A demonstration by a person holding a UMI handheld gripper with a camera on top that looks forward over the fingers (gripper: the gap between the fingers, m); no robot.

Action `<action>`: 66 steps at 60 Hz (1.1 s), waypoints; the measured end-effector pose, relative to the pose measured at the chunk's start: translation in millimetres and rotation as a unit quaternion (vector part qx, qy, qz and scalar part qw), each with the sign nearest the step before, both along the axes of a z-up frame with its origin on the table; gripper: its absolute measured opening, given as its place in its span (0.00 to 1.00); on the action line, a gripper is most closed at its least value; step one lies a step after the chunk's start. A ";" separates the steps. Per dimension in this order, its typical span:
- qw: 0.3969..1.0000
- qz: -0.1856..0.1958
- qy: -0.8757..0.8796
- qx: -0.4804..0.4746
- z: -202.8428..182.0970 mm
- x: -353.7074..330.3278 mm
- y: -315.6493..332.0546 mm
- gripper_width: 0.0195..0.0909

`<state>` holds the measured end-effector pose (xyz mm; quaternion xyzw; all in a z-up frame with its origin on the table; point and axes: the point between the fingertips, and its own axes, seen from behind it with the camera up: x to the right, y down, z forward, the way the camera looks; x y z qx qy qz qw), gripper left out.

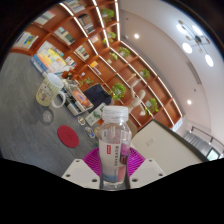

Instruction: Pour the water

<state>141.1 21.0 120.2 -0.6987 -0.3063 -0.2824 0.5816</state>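
A clear plastic water bottle [114, 146] with a white cap and a red-and-white label stands upright between my fingers. My gripper [113, 166] is shut on the bottle, with the magenta pads [94, 160] pressed against its lower body on both sides. The bottle is lifted and the whole view is tilted. Beyond it, down on the table, stand a white mug [54, 95] and a small clear cup [47, 116]. A round red coaster [68, 135] lies nearer to the bottle.
A second clear bottle or glass [89, 128] stands just behind the held one. A white table [150, 142] edge shows to the right. Wooden shelving [100, 40] and a ceiling with lights fill the background.
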 end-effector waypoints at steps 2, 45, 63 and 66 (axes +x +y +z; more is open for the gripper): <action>0.999 0.014 -0.040 0.004 4.1 -15.3 10.6 0.17; 0.762 0.110 -0.622 0.140 55.5 -203.9 116.3 0.18; 0.868 0.104 -0.472 0.112 64.5 -181.9 107.3 0.18; 0.916 0.102 -0.379 0.081 60.6 -170.1 104.2 0.18</action>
